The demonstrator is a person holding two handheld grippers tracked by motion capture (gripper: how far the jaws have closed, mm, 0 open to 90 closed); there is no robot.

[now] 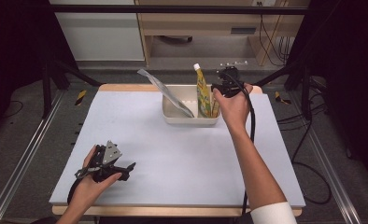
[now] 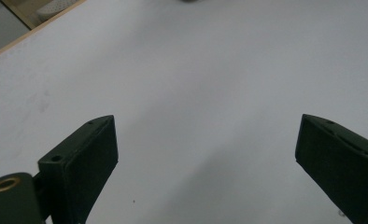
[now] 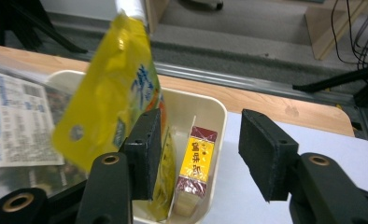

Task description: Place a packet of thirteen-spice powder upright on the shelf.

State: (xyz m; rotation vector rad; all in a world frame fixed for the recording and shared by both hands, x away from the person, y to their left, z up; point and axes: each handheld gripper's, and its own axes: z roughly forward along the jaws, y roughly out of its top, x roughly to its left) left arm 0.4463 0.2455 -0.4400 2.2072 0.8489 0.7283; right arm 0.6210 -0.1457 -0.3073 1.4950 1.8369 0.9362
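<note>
A cream bin (image 1: pixel 175 116) stands at the table's far middle. In it lean a silver flat pouch (image 1: pixel 166 91), a yellow spouted pouch (image 1: pixel 201 91) and a small yellow-and-red packet (image 1: pixel 215 108). My right gripper (image 1: pixel 218 88) hovers at the bin's right end, open. In the right gripper view the yellow pouch (image 3: pixel 109 93) lies just left of the left jaw, the small packet (image 3: pixel 196 163) stands between the jaws, and the silver pouch's printed face (image 3: pixel 18 121) is at far left. My left gripper (image 1: pixel 128 169) rests near the table's front left, open over bare table (image 2: pixel 205 93).
The white tabletop (image 1: pixel 182 154) has a wooden edge (image 1: pixel 126 87) at the back. Beyond it are a grey floor, a wooden cabinet (image 1: pixel 196 23) and black cables (image 1: pixel 271 42). Metal rails (image 1: pixel 23 158) run along both sides.
</note>
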